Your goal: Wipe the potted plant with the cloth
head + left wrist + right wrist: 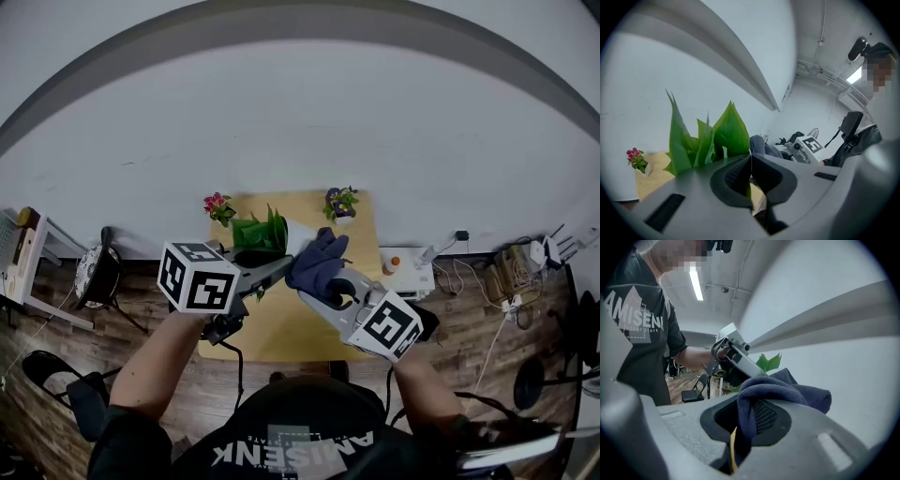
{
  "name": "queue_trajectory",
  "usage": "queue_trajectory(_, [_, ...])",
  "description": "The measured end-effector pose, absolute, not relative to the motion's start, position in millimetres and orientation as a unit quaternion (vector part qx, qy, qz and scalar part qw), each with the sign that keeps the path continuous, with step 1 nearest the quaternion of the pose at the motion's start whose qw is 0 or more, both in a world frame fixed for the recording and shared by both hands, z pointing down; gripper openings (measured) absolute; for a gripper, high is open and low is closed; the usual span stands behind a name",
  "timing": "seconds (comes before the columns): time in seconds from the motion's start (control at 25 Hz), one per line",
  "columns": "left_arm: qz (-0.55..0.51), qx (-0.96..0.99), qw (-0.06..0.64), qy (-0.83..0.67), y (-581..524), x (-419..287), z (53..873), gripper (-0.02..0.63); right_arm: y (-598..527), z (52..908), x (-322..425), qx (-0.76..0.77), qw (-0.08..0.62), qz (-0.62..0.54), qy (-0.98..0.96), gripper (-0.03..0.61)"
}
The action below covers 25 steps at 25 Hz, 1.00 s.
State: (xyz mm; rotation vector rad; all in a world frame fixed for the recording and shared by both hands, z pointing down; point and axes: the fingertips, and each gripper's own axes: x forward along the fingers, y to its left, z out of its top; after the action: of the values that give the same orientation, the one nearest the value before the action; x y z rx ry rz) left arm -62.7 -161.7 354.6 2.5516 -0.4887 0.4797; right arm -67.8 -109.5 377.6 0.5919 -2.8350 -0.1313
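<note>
**A:** Where's the potted plant (260,232) sitting?

**B:** Far end of the wooden surface (281,330), approx. 12 o'clock from the person. Its green leaves are standing upright.

**A:** And the cloth?

**B:** The dark blue cloth (317,261) is hanging at the plant's 3 o'clock, just beside the leaves. Can't tell if it's touching them.

**A:** What's holding it?

**B:** The R gripper (317,284) is clenching on it. The cloth is bunching between the pads and spilling over the top.

**A:** L gripper?

**B:** The L gripper (750,174) is pointing in from the plant's 7 o'clock w/ its jaws clamped together. They're pinching a leaf (732,133), and a green sliver is showing between the pads.

**A:** Anything else around?

**B:** A pink flower pot (218,207) is sitting at the surface's 11 o'clock corner and a purple flower pot (339,202) at its 1 o'clock corner. Both are well apart from the grippers. Off the surface, a chair (98,272) is standing at 9 o'clock on the wood floor (469,328). A white box (409,279) is lying at 3 o'clock.
</note>
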Motion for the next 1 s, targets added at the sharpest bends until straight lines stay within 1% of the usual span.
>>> queue_trajectory(0.2, [0.175, 0.936, 0.246, -0.183, -159, -63, 353, 0.006, -98, 389, -84, 0.208, 0.126, -0.038, -0.969, 0.043])
queue_trajectory(0.56, [0.153, 0.940, 0.245, -0.180, -156, -63, 343, 0.006, -91, 418, -101, 0.191, 0.158, -0.031, -0.968, 0.043])
queue_trajectory(0.68, [0.160, 0.944, 0.231, -0.174, -151, -65, 341, 0.006, -92, 425, -107, 0.193, 0.147, -0.008, -0.970, 0.043])
queue_trajectory(0.88, [0.162, 0.945, 0.228, -0.168, -148, -71, 339, 0.006, -105, 448, -95, 0.211, 0.161, 0.013, -0.964, 0.043])
queue_trajectory(1.0, [0.159, 0.944, 0.234, -0.167, -145, -78, 341, 0.006, -115, 457, -85, 0.236, 0.157, 0.032, -0.958, 0.044])
